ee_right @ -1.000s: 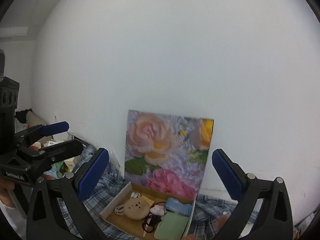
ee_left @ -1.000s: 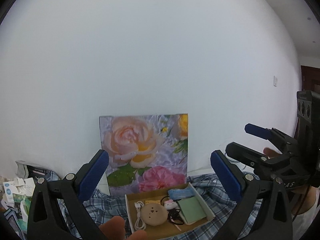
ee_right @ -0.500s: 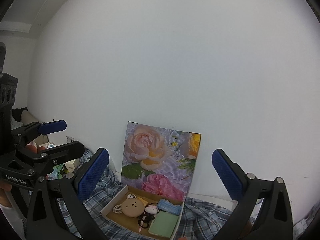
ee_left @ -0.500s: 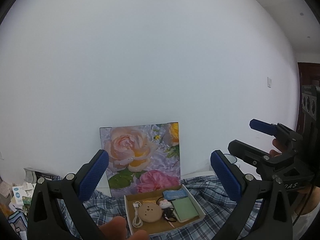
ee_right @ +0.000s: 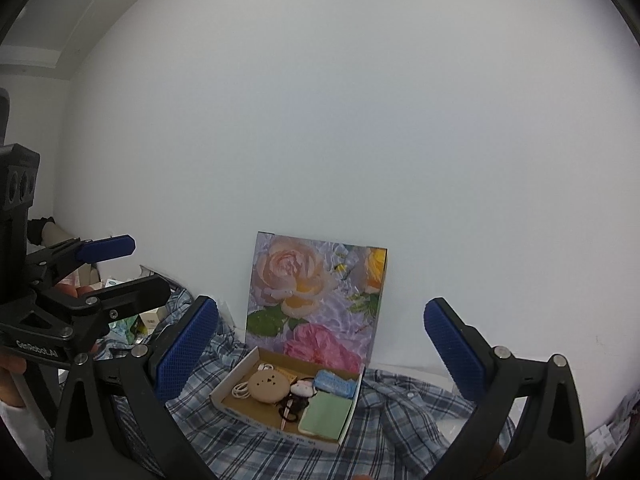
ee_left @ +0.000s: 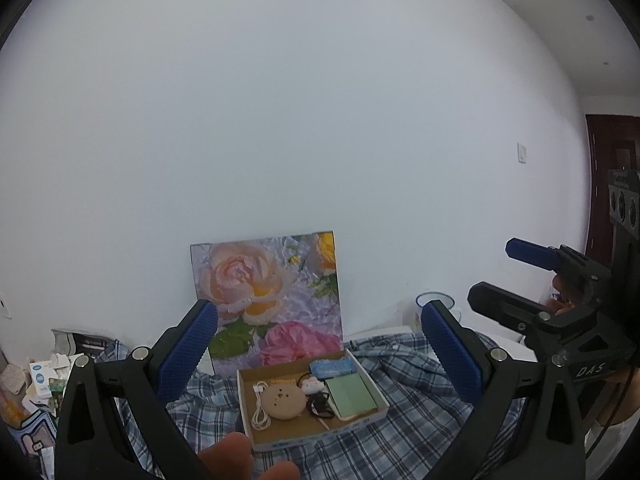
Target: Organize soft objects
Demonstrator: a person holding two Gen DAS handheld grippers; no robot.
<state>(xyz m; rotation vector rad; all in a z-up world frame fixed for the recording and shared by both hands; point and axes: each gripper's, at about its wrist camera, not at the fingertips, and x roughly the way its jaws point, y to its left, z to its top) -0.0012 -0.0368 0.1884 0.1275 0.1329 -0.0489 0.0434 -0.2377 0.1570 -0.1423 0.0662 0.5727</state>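
An open cardboard box [ee_left: 246,412] [ee_right: 230,380] lies on a crumpled blue plaid shirt [ee_left: 408,412] [ee_right: 404,412], its rose-printed lid [ee_left: 268,296] [ee_right: 316,300] upright against the wall. Inside are a round tan pouch [ee_left: 283,401] [ee_right: 269,387], a white cable [ee_left: 260,410], a small white plush charm [ee_left: 311,385] [ee_right: 301,389], black hair ties [ee_left: 320,404], a blue pack [ee_left: 332,367] [ee_right: 335,383] and a green pad [ee_left: 351,395] [ee_right: 325,416]. My left gripper [ee_left: 318,354] and right gripper [ee_right: 320,354] hover open above and in front of the box, holding nothing.
Small boxes and packets [ee_left: 38,380] are piled at the left on the surface. A glass [ee_left: 434,304] stands right of the lid. A white wall fills the background; a dark door [ee_left: 612,152] is at far right. A person's fingertips [ee_left: 232,456] show below the left gripper.
Both grippers have risen and drawn back a little, so the box and lid sit lower and smaller in view. Both stay open and empty.
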